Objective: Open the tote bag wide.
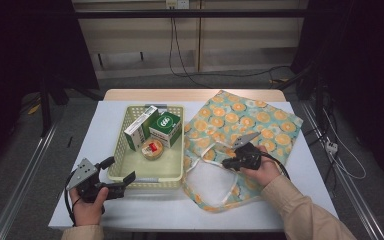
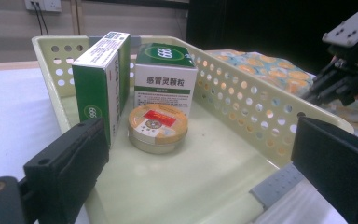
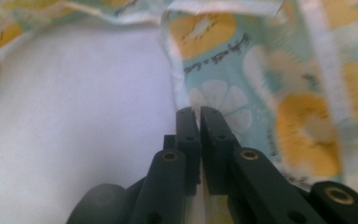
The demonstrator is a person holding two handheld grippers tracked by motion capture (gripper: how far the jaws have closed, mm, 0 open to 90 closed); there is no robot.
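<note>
Altogether, one pale green perforated basket (image 1: 172,172) sits on the white table (image 1: 95,145), holding three things: two green-and-white medicine boxes (image 1: 141,127) (image 1: 165,128) standing at its far end and one round tin (image 1: 152,148) just in front of them. Beside the basket lies one citrus-print tote bag (image 1: 250,125). The right tongs (image 1: 226,164) are pinched shut on the bag's rim at its opening. The left tongs (image 1: 120,171) gape wide, empty, straddling the basket's near corner.

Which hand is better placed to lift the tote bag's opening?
The right. Its gripper is shut on the bag's rim at the opening of the tote bag. The left gripper stands open at the near edge of the basket.
</note>
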